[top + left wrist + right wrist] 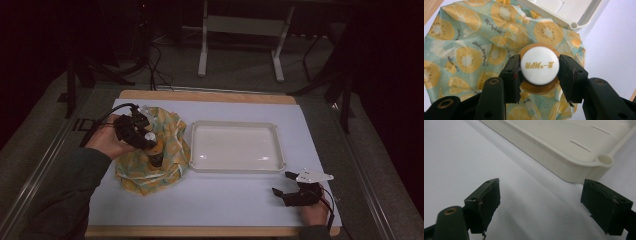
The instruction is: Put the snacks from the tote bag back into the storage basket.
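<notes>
The worktop carries a white tray at centre, still bare, and a fruit-print cloth at its left. On the cloth stands an amber bottle — the left hand-held gripper clamps its white cap, whose gold lettering is unreadable. The right hand-held gripper waits near right, jaws apart — nothing appears moved yet.

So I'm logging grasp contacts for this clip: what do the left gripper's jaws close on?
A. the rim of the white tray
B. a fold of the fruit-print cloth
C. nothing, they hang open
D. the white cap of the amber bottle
D: in the left gripper view the left gripper has a jaw pressed on either side of the white cap of the bottle, which stands on the fruit-print cloth.
</notes>
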### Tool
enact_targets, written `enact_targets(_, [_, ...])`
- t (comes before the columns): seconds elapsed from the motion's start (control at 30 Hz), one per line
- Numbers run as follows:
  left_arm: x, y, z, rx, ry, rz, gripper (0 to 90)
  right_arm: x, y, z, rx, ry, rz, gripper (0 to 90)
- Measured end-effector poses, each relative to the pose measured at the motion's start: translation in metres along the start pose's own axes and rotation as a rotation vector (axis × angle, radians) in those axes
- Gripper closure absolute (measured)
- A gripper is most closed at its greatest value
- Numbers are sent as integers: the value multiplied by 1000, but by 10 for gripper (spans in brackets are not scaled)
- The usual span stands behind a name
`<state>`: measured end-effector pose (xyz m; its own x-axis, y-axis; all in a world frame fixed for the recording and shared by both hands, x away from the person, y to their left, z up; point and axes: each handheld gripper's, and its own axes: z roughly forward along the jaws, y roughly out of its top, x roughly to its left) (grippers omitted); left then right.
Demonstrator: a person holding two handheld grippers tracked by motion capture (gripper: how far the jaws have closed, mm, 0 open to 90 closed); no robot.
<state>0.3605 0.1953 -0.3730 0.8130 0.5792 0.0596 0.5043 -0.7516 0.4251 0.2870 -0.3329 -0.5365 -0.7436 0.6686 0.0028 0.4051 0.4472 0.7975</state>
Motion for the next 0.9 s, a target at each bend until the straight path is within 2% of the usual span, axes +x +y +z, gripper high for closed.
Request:
enact_targets(0.23, [0, 2, 0, -7, -7, -1, 559, 0, 0, 1, 3, 2, -2, 155])
enact_targets(0.3, [1, 3, -1, -13, -24, -5, 578, 0, 0, 1, 3, 2, -2, 155])
enact_targets(0.67, [-2, 11, -2, 43, -9, 34, 589, 0, 0, 1, 4, 3, -3, 155])
enact_targets(0.9, [1, 10, -1, 36, -13, 16, 589, 0, 0, 1, 4, 4, -3, 155])
